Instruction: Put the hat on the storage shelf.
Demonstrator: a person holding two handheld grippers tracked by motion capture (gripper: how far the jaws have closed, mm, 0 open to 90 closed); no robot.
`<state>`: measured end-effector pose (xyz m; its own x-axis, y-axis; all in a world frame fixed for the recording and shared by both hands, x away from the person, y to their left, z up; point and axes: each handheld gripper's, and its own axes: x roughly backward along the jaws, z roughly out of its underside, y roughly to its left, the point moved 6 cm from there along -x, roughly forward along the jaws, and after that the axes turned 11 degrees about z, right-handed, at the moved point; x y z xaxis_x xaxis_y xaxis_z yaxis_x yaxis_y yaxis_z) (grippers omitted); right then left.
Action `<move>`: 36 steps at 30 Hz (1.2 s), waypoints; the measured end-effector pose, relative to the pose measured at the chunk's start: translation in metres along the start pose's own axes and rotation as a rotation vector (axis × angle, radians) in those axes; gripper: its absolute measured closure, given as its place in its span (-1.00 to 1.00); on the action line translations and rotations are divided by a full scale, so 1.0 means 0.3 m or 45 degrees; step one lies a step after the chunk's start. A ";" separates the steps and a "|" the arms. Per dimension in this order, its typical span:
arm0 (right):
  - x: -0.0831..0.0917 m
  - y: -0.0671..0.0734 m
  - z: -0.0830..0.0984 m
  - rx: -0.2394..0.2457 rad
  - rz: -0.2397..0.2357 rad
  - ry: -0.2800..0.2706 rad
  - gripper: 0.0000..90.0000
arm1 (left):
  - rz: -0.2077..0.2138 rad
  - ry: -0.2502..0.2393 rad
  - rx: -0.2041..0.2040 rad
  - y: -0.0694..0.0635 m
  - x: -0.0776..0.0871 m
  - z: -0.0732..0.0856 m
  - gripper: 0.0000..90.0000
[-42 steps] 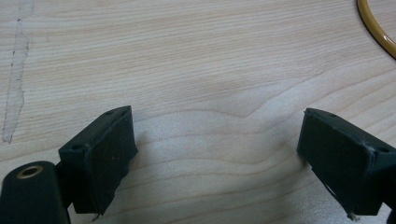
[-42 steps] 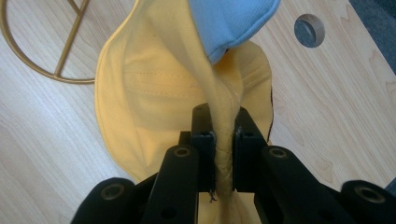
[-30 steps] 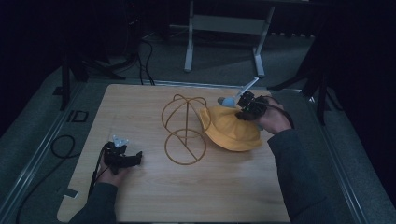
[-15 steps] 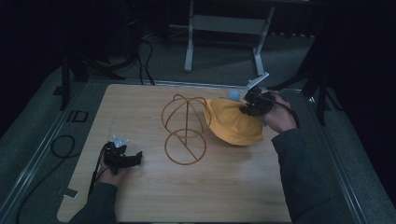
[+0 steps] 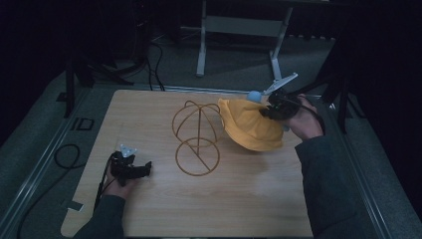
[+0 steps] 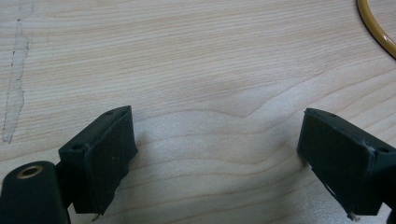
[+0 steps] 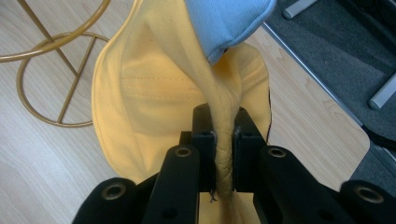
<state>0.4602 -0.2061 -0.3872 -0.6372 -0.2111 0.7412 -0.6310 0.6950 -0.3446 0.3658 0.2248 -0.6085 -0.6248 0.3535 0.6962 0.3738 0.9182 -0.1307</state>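
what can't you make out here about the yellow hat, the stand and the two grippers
- Yellow hat: its far side faces away in the high view; the right gripper view cuts off its lower edge behind the right gripper.
- Light blue piece: cut by the top edge of the right gripper view, so its full shape is unclear.
- Gold wire stand: just a corner arc shows in the left gripper view.
- Left gripper: too small and dim in the high view.

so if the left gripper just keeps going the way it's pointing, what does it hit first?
Probably the gold wire stand's base ring. In the high view the open left gripper rests on the table pointing toward it, bare wood between; exact line is uncertain.
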 end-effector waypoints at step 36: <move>0.139 -0.031 -0.034 -0.019 -0.054 -0.163 0.85 | 0.003 0.005 -0.001 0.000 0.001 0.000 -0.74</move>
<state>0.4438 -0.2144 -0.3473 -0.6617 -0.3257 0.6753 -0.6525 0.6938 -0.3048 0.3656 0.2249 -0.6083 -0.6215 0.3546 0.6986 0.3754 0.9174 -0.1318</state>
